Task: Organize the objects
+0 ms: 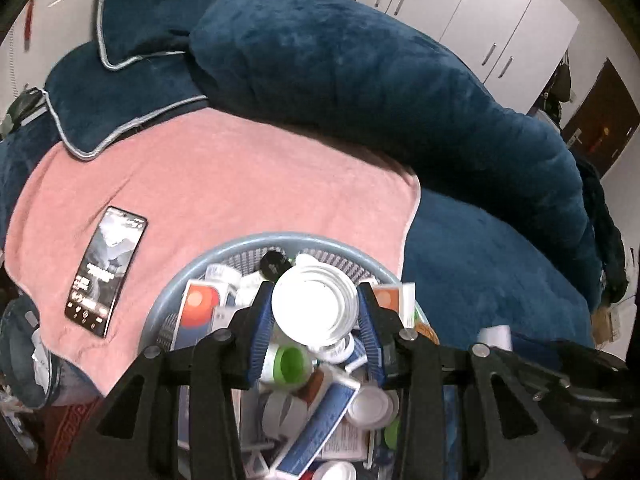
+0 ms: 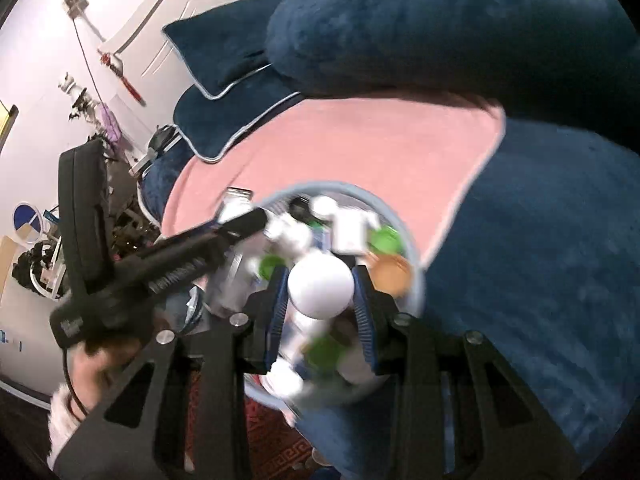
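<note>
No label readable on the boxes in the basket [image 1: 224, 246]. Left gripper [image 1: 316, 308] clamped a white jar [image 1: 314, 306] above it; right gripper [image 2: 321, 290] clamped a white bottle [image 2: 320, 288]. Phone [image 1: 106, 272] on pink towel [image 1: 224, 184] seen clearly only from left wrist; hand [image 2: 96, 364] only from right.

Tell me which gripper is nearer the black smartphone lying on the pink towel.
Left. The left gripper, holding a white round container over the blue basket, sits just right of the smartphone. The right gripper is farther across the basket.

place: home bedroom | cues: blue pillows [image 1: 132, 12]; pink towel [image 1: 224, 184]; white wardrobe [image 1: 492, 12]; headboard [image 2: 168, 8]
</note>
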The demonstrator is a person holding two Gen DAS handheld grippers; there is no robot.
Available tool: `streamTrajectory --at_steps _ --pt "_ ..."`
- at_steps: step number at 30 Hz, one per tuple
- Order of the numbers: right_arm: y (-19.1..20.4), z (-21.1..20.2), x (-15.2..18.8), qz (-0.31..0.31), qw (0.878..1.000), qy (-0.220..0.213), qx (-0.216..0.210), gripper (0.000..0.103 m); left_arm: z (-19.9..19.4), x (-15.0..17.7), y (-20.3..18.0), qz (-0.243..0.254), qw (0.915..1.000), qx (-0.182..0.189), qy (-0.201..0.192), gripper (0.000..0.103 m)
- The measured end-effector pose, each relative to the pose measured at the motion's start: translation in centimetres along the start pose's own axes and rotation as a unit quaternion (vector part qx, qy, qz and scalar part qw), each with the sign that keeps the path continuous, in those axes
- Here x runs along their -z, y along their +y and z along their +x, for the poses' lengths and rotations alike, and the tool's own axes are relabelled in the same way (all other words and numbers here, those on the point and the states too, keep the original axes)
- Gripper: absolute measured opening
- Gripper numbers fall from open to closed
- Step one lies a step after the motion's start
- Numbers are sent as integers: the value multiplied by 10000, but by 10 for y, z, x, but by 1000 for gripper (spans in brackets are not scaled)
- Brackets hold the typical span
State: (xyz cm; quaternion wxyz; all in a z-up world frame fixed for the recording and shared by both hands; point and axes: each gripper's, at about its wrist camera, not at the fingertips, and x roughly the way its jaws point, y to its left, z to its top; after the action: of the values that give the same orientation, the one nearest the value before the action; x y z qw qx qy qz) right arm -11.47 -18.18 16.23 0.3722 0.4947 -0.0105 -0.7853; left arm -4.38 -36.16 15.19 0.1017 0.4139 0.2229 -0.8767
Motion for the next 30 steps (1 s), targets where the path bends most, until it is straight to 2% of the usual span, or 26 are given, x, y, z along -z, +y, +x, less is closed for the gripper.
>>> streamTrajectory --at_steps 1,2,3,4,6,7,8,9,14,19,30 --pt "2 6 -4 9 9999 23 -135 34 4 -3 2 -17 10000 -22 76 48" --pt "2 11 -8 52 9996 57 -280 41 5 -4 1 -60 9998 -164 113 54" --pt "0 15 -10 124 9995 92 -260 46 4 -4 3 -89 9996 -242 103 70" --pt "-4 15 -11 233 9996 94 -134 56 3 -3 5 -121 9996 -264 72 89" --pt "-15 8 -8 376 9991 -36 -181 75 -4 2 7 -98 9994 -318 -42 103" --pt "-24 -3 -2 431 9988 -111 -197 90 -6 4 5 -36 9990 -434 -91 102" --pt "-31 -10 3 445 9988 -184 -119 101 -8 7 1 50 9982 -583 -126 102" --pt "-39 -17 9 431 9988 -239 15 103 -11 10 -4 135 9975 -676 -163 102" --pt "-77 -39 34 500 9969 -97 597 103 -16 26 -40 670 9938 -843 -293 102" --pt "-120 -71 61 815 9914 -89 1016 103 -14 36 -83 1031 9927 -586 -234 102" --pt "-205 -154 110 1568 9725 -435 1669 103 5 64 -191 1779 9840 -13 -63 102"
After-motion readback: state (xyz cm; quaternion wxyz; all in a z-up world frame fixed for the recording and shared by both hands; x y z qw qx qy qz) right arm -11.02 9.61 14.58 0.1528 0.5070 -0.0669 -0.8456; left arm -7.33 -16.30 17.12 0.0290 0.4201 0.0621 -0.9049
